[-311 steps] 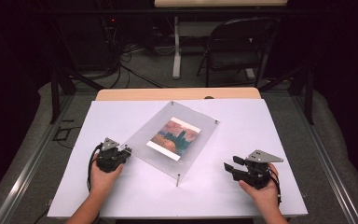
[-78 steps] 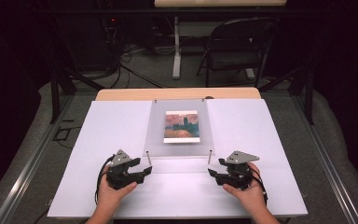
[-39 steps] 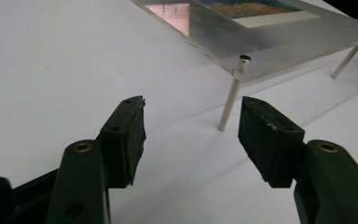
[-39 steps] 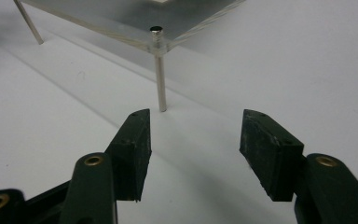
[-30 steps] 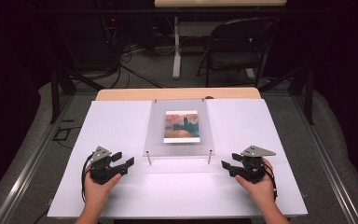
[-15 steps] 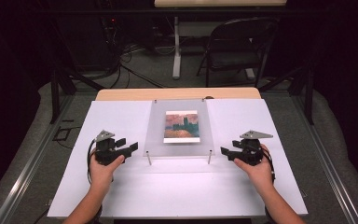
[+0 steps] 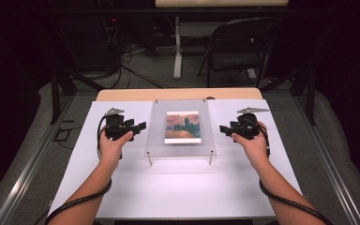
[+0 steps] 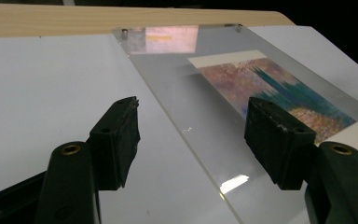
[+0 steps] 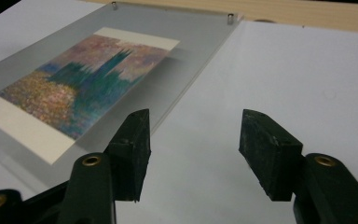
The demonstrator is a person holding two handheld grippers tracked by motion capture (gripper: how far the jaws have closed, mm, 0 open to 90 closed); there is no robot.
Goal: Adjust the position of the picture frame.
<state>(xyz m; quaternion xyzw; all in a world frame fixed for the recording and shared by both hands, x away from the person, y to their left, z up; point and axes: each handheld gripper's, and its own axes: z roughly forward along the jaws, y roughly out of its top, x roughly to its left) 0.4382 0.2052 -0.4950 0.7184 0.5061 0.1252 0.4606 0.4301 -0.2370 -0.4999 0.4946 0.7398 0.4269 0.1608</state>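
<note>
In the high view, a clear acrylic frame (image 7: 180, 129) holding a painted print (image 7: 183, 127) lies flat at the middle of the white worktop (image 7: 178, 187), raised on small metal standoffs (image 7: 149, 159). The left gripper (image 7: 140, 126) and right gripper (image 7: 224, 128) flank its two side edges, each near the frame but apart from it. In the left gripper view, the jaws stand wide with nothing gripped, the frame's near edge running between them. In the right gripper view, the jaws have just been closing a little yet stay well apart and empty, with the frame's edge off to one side of them. The step in hand looks like the approach for a two-sided lift. Next, each gripper would need to drop level with the panel's edge, slide in so one pad goes under and one over, then close evenly.
</note>
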